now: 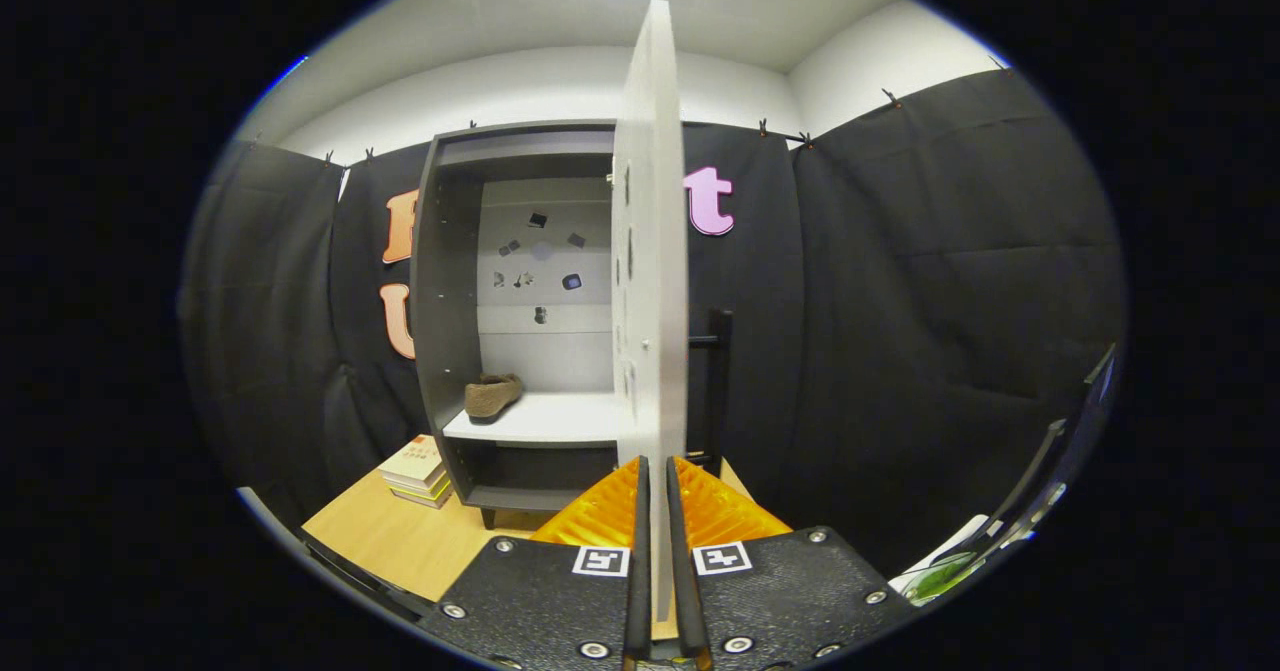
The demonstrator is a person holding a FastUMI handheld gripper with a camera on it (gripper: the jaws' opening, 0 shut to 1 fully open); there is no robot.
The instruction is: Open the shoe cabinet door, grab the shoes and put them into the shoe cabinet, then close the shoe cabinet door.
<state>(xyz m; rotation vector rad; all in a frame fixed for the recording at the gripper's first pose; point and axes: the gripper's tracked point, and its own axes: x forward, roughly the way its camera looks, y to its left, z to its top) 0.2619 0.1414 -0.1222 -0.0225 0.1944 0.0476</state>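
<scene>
claw [657,511] pinching the cabinet door [650,251] edge; shoe [493,395] sits near the shelf's front edge, so i risk slipping off mid-swing.

A short stack of books [418,469] lies on the light wooden table [400,541], just beside the lower left corner of the furniture standing there. Black cloth [900,301] hangs around the booth, clipped along its top edge, with white wall [540,81] above it.

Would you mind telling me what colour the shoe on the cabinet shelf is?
Brown, best seen in the gripper view: the shoe lies on the white shelf, beyond the fingers.
</scene>
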